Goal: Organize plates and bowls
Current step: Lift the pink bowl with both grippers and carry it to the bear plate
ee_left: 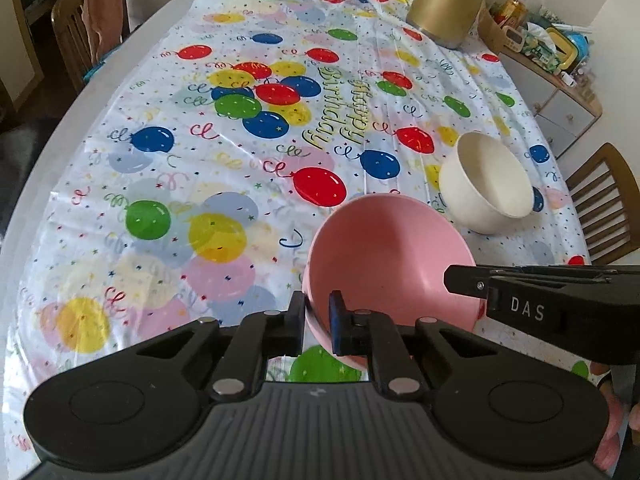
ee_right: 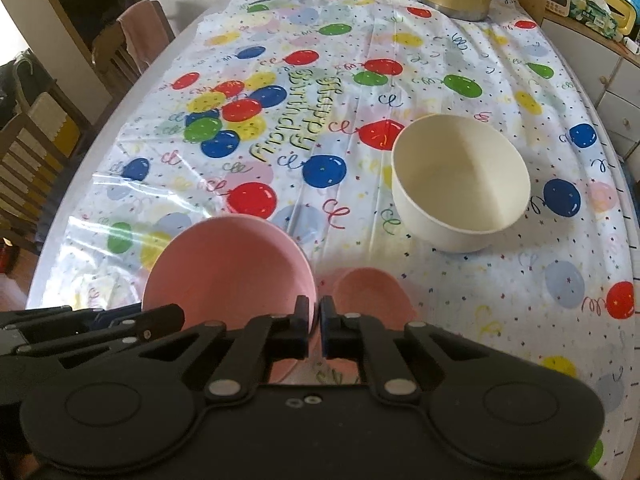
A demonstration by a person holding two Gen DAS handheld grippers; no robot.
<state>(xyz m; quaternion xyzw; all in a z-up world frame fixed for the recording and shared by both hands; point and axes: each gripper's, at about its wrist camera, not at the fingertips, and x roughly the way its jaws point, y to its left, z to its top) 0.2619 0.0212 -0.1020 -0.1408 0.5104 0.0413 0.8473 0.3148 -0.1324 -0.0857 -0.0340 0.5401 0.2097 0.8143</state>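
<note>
Pink bowl (ee_left: 384, 256): near edge of the tabletop (ee_left: 24, 184), tilted, far rim raised; whether its base touches the balloon-print cloth (ee_left: 240, 160) cannot be told. Judged light, stiff, smooth-walled plastic or melamine; thin rim is the only handhold, likely to slip or swing if pinched on one side. Left gripper (ee_left: 318, 318): jaws clenched on the near-left rim. Right gripper (ee_right: 315, 322): jaws clenched on the right rim. Cream bowl (ee_right: 460, 180) stands upright beyond, apart.
</note>
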